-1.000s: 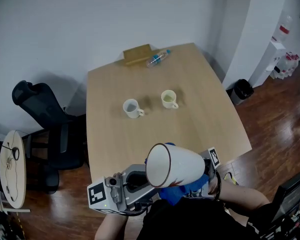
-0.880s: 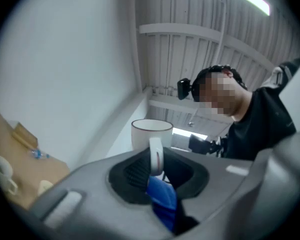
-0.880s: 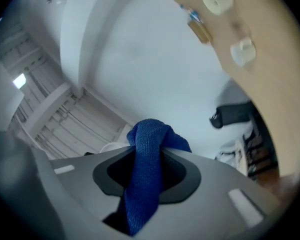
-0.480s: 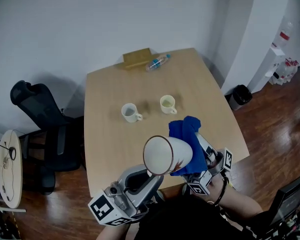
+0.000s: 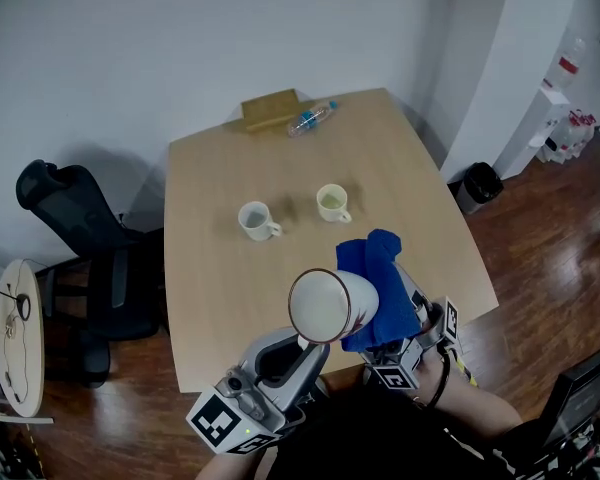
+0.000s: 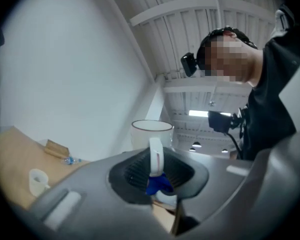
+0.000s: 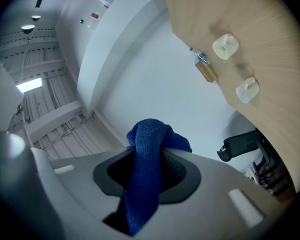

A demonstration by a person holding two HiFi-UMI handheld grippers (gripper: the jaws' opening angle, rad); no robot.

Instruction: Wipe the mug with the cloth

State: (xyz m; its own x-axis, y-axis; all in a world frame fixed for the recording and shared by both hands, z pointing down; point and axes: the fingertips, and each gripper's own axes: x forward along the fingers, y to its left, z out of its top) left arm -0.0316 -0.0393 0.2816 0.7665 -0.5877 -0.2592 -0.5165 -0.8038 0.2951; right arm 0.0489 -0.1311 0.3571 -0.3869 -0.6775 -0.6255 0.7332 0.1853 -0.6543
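Note:
A white mug [image 5: 328, 305] with a dark rim is held up in front of me, its mouth toward the head camera. My left gripper [image 5: 302, 343] is shut on the mug's handle [image 6: 155, 156], low in the head view. My right gripper [image 5: 395, 313] is shut on a blue cloth [image 5: 376, 286], which lies against the mug's right side. In the right gripper view the cloth [image 7: 147, 166] stands bunched between the jaws. The left gripper view shows the mug [image 6: 151, 134] from behind, with a bit of blue cloth below the handle.
On the wooden table [image 5: 410, 178] stand two more mugs, a white one [image 5: 256, 220] and a pale one [image 5: 331, 203]. A plastic bottle [image 5: 307, 119] and a wooden block [image 5: 272, 110] lie at the far edge. A black office chair [image 5: 75, 233] is at the left, a bin [image 5: 479, 181] at the right.
The right gripper came up from under the mug and brought the blue cloth against its right side. The mug sank a little and its mouth turned more toward the camera.

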